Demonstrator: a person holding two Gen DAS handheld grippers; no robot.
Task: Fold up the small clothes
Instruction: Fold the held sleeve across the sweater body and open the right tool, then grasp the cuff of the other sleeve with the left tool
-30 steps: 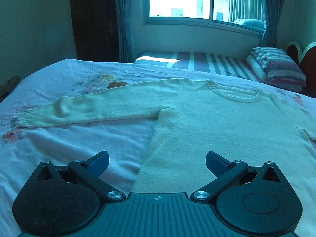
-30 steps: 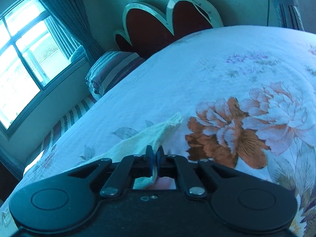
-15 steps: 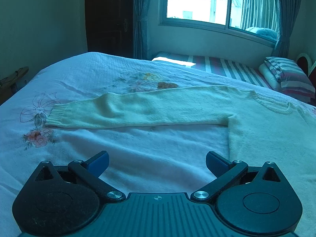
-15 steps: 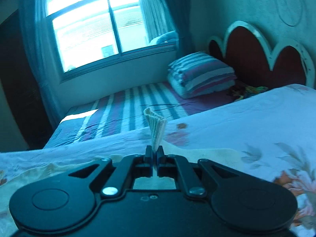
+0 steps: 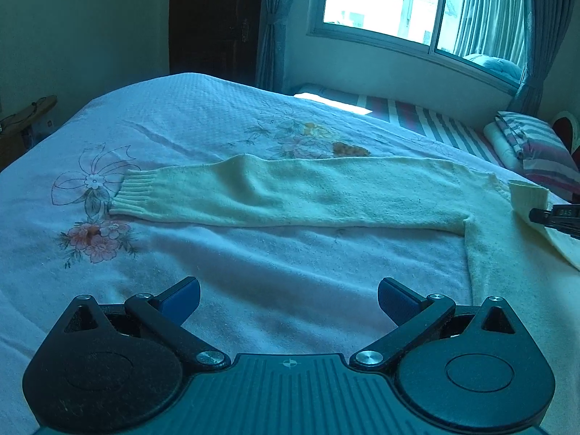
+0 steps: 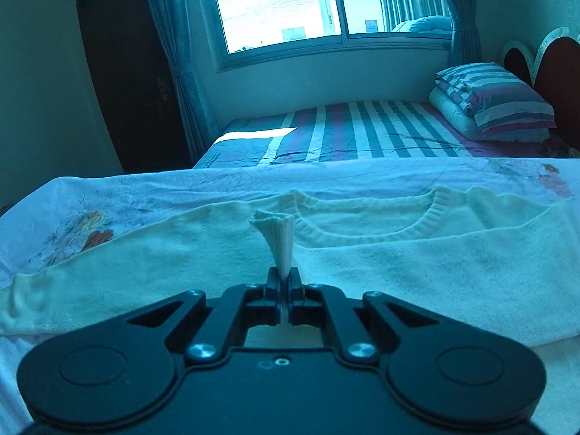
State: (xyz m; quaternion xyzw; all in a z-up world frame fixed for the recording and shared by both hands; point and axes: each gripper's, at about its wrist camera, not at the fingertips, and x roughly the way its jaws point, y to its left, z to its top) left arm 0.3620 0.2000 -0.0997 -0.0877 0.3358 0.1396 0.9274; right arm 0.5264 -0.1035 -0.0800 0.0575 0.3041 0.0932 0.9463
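A cream knit sweater [image 6: 417, 253] lies flat on the bed, neck towards the window. Its left sleeve [image 5: 290, 195] stretches out leftwards, with the ribbed cuff [image 5: 136, 195] on a flower print. My left gripper [image 5: 288, 299] is open and empty, low over the bedspread in front of that sleeve. My right gripper [image 6: 284, 282] is shut on the right sleeve's cuff [image 6: 277, 239] and holds it above the sweater's chest. In the left wrist view the right gripper [image 5: 536, 214] shows at the right edge, holding the cuff [image 5: 527, 195].
The floral bedspread [image 5: 181, 127] covers the bed. A striped mattress [image 6: 362, 127] lies beyond it under the window. A striped pillow on a folded quilt [image 6: 496, 101] sits at the back right by the red headboard [image 6: 558, 61]. A dark wardrobe [image 5: 214, 18] stands at the back left.
My right gripper has carried the right cuff up and across over the sweater's chest. My left gripper has swung left, from the sweater's body to face the outstretched left sleeve.
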